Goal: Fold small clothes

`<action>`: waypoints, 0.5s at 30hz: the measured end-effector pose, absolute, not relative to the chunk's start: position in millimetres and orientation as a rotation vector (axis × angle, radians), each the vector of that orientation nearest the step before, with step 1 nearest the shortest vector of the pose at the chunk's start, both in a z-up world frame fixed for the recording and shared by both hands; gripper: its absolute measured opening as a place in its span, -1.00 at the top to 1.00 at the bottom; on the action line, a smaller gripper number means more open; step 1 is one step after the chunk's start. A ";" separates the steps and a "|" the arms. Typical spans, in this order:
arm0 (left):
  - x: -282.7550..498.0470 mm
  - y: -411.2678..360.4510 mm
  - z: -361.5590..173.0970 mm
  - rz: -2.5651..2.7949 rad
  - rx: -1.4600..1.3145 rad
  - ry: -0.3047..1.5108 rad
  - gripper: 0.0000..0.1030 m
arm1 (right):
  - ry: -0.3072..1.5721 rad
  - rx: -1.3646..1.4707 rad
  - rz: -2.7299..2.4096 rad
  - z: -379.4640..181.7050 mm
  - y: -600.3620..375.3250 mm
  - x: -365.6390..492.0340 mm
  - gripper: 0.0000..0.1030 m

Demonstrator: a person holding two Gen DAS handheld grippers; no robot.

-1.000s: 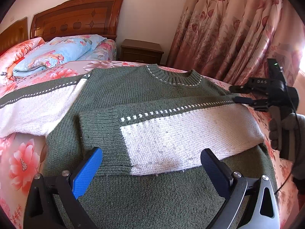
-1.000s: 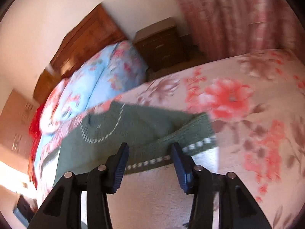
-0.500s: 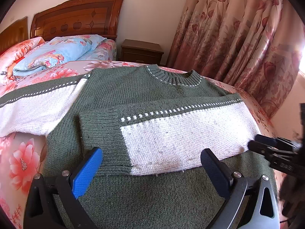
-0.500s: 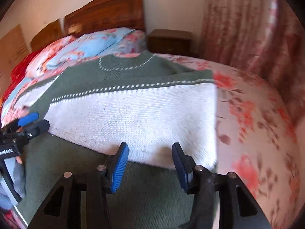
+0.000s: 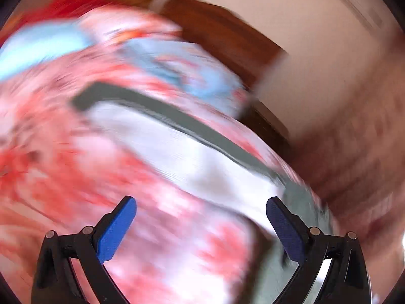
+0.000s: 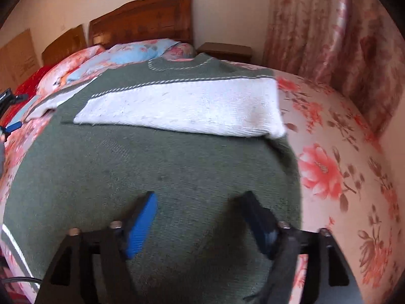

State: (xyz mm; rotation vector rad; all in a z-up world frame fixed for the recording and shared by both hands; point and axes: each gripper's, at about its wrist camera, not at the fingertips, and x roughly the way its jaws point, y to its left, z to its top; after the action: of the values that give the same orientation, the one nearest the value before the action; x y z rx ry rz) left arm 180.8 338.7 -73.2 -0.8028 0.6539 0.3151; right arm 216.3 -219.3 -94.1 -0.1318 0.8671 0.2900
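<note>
A green and white knit sweater (image 6: 157, 167) lies flat on the bed. One white sleeve (image 6: 192, 106) is folded across its chest. The other sleeve (image 6: 50, 101) stretches out to the left; in the blurred left wrist view it shows as a white and green band (image 5: 192, 152) ahead of my left gripper (image 5: 201, 217). That gripper is open and empty above the floral sheet. It also shows at the far left edge of the right wrist view (image 6: 12, 125). My right gripper (image 6: 200, 207) is open and empty over the sweater's lower body.
A floral bedsheet (image 6: 336, 157) covers the bed. Pillows and a blue quilt (image 6: 126, 55) lie by the wooden headboard (image 6: 141, 20). A nightstand (image 6: 225, 50) and floral curtains (image 6: 329, 33) stand to the right. The left wrist view is heavily motion-blurred.
My left gripper has swung left from over the sweater's body towards the outstretched sleeve; its view is now blurred. My right gripper has drawn back to the sweater's lower body. Both stay open.
</note>
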 end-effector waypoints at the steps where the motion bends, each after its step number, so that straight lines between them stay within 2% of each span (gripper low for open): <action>1: 178.4 357.8 -78.9 0.343 -0.848 0.654 -1.00 | 0.873 -0.165 0.302 -95.3 -213.2 215.6 -0.73; 6: 183.5 429.8 -110.2 0.403 -0.998 0.669 -1.00 | 0.877 -0.154 0.323 -103.5 -208.7 218.4 -0.81; 12: 217.4 456.9 -117.1 0.382 -1.064 0.635 -1.00 | 0.879 -0.164 0.322 -104.4 -204.9 218.6 -0.84; 13: 219.9 462.6 -121.5 0.377 -1.098 0.630 -0.12 | 0.879 -0.164 0.322 -104.5 -205.1 218.3 -0.84; 14: 221.1 466.0 -124.8 0.371 -1.126 0.632 -1.00 | 0.879 -0.164 0.322 -104.3 -205.1 218.5 -0.84; 15: 219.8 465.9 -125.5 0.382 -1.160 0.619 -1.00 | 0.879 -0.164 0.322 -104.3 -205.1 218.5 -0.84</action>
State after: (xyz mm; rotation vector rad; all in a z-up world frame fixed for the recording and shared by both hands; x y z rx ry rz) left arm 219.8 465.9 -125.5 -1.1596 0.6186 0.3816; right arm 218.5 -205.1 -104.3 -0.1644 0.8789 0.3216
